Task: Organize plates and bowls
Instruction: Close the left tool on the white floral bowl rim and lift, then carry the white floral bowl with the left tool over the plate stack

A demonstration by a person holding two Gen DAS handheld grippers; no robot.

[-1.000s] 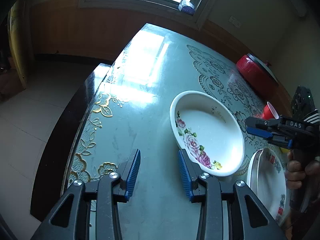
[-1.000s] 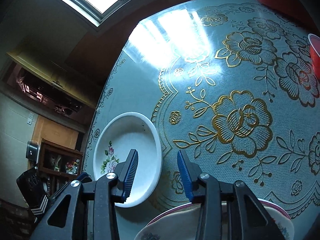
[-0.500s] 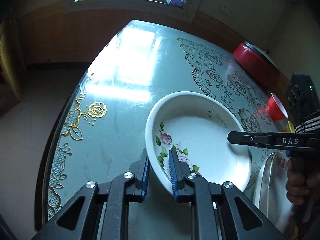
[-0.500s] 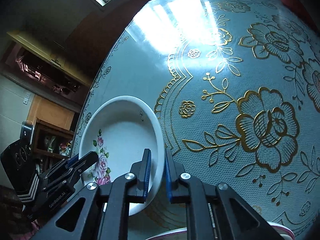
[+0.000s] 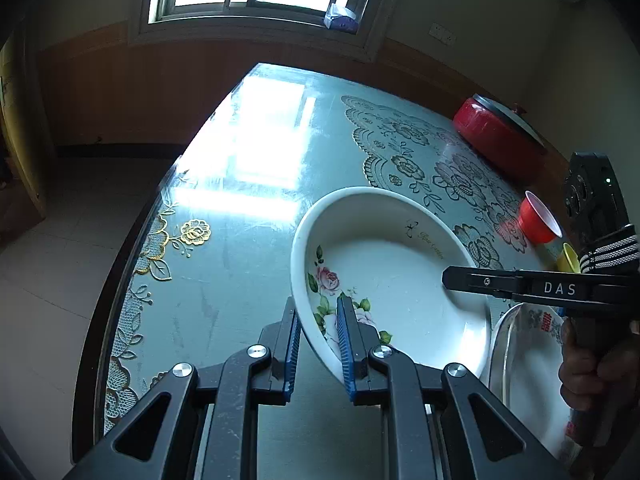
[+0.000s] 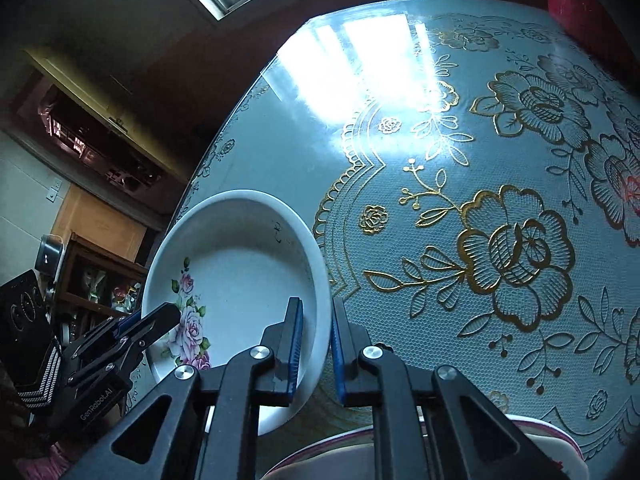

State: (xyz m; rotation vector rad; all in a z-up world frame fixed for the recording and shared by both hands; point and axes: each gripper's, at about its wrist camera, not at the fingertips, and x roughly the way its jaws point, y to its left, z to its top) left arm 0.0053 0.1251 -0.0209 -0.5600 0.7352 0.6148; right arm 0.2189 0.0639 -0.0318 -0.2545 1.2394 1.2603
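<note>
1. Gripping the near rim of the white bowl (image 5: pixel 384 280), the left gripper (image 5: pixel 318 344) has its jaws drawn narrow, one blue pad inside the wall by the rose print, one outside
2. Right gripper (image 6: pixel 316 344) jaws likewise narrow, pinched on the opposite rim of the same bowl, one pad inside, one outside; both pairs had just been closing on the rim
3. Bowl sits on the desk (image 5: pixel 248 240) near its left edge, tilted toward the left wrist camera; whether its base has left the surface cannot be told
4. Second plate (image 5: pixel 528 368) with a printed pattern lies just beside the bowl, under the right gripper's handle and the hand (image 5: pixel 588 364) holding it
5. Further out on the patterned cloth: red cup (image 5: pixel 538 218), yellow cup (image 5: pixel 570 258) partly hidden, red pot (image 5: pixel 494 140) with lid near the far edge
6. Window glare falls across the desk top
</note>
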